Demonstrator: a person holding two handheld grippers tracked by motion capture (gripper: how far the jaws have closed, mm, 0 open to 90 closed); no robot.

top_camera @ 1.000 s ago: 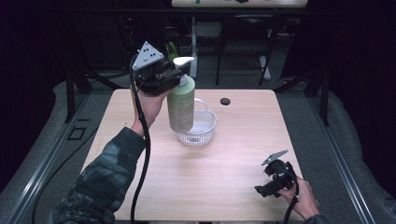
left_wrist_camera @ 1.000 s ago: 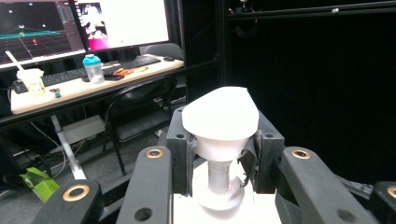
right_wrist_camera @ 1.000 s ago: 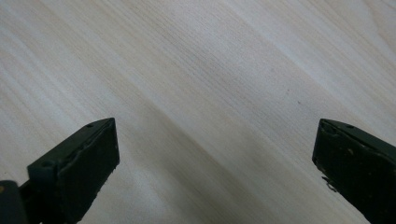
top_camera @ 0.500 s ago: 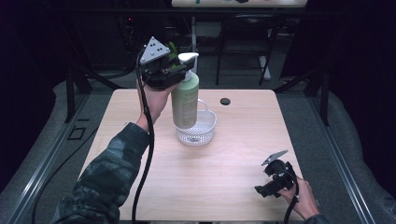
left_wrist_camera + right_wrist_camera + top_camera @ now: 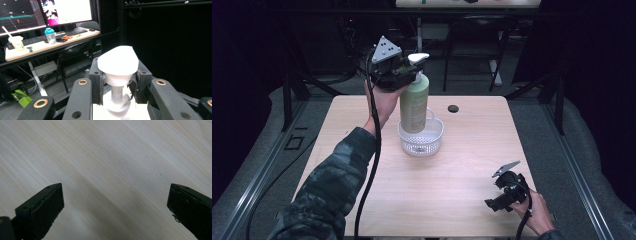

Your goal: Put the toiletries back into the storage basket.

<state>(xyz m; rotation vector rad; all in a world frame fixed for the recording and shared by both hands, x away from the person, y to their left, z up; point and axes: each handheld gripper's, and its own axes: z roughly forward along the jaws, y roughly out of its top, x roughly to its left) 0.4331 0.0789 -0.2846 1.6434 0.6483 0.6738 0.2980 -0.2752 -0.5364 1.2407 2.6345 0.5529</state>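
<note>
A pale green pump bottle [image 5: 414,105] with a white pump head [image 5: 118,61] stands upright, its base inside the white perforated basket [image 5: 433,138] at the middle of the wooden table [image 5: 462,165]. My left gripper [image 5: 416,76] is shut on the bottle's neck just under the pump head, one jaw on each side [image 5: 117,83]. Whether the base rests on the basket floor I cannot tell. My right gripper [image 5: 498,200] lies low at the table's front right in a hand. Its jaws stand wide apart over bare wood [image 5: 115,205], with nothing between them.
A small black round thing [image 5: 453,108] lies at the back of the table, right of the basket. Beyond the far edge are dark chairs and table legs. A desk [image 5: 37,46] with monitors, a keyboard and cups stands farther off.
My left gripper has carried the bottle to the right and brought it from tilted to upright, over the basket. The right gripper has stayed where it was.
</note>
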